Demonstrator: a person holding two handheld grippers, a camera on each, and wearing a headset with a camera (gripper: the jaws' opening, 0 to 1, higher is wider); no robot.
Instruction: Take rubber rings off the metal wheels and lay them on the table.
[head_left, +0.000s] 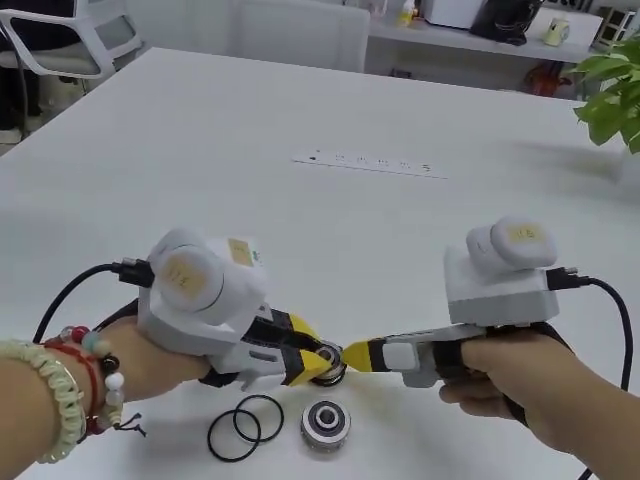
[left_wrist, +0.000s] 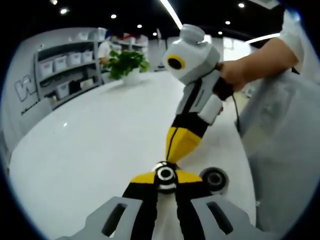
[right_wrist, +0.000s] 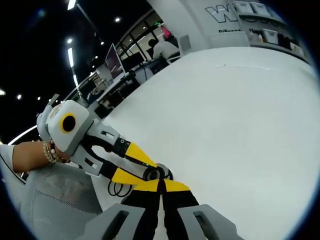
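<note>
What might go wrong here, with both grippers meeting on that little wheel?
The left gripper pinches the wheel by its jaw tips alone, seemingly above the table; a tug from the right gripper might twist it loose and drop it. A ring coming off suddenly may snap away, or the wheel may fall onto the two loose rings and the second wheel lying just below and scatter them.

two rings (head_left: 246, 428) on table (head_left: 300, 230), left of loose wheel (head_left: 326, 422); second wheel (head_left: 331, 366) just behind, raised.
</note>
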